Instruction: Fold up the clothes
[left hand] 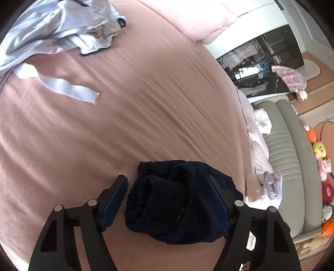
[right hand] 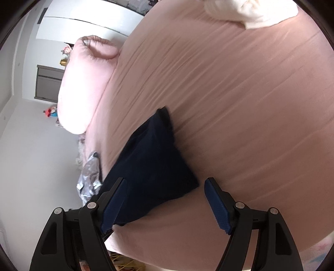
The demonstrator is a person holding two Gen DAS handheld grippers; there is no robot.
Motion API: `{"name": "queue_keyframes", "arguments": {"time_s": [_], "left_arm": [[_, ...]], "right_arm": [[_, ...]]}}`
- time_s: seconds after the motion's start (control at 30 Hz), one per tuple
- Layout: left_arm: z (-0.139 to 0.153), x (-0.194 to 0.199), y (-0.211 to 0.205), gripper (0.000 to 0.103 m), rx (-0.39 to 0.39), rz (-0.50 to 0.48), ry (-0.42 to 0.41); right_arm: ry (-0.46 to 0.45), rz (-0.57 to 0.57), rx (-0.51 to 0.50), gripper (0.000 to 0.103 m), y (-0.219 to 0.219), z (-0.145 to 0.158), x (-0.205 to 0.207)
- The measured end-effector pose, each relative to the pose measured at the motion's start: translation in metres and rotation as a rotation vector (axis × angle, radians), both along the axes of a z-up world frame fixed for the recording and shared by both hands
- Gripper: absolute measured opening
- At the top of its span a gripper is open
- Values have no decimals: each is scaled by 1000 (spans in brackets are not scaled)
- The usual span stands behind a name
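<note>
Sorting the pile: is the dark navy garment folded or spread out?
Folded: the dark navy fleece garment sits as a compact, layered bundle on the pink bedsheet.

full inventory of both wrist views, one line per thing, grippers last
bed sheet: 1, dusty pink, covers the bed under everything
dark garment: 1, navy, bunched near the bed edge, between the left gripper's fingers; also in the right view
light garment: 1, pale grey-blue, crumpled at the far left, with a strap trailing over the sheet
pillow: 1, pink, at the bed's edge
cream cloth: 1, off-white, far corner of the bed
sofa: 1, grey-green, beside the bed
toys: several, orange, yellow, pink, past the sofa
left gripper: black, blue pads, open
right gripper: black, blue pads, open
</note>
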State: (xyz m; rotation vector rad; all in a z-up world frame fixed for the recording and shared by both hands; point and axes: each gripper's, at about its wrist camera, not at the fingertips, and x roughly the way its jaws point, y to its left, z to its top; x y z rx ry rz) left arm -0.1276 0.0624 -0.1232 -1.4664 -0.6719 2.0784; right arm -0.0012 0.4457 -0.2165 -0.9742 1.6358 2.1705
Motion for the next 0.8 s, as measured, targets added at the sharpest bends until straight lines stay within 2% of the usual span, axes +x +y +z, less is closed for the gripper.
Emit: {"name": "queue_keyframes", "arguments": {"time_s": [0.3,0.33,0.43,0.5,0.53,0.8], "left_arm": [[1,0,10,51,-82,-52,61],[1,1,10,49,-85,-55,65],[-1,2,8,45,-82,-66,60],[-2,1,6,44,-68,-65,48],[-2,2,4,43,-63,-67,39],[2,16,4,41,-52,-131,4]], "right_arm": [[3,22,42,77,-11,0,-25],[1,27,53,75,-12,1,-27],[-4,38,88,61,-12,2,-32],[-14,39,110,41,-11,2,-37],[-19,39,121,38,-10,1,-40],[-27,94,200,37,2,4,-63]]}}
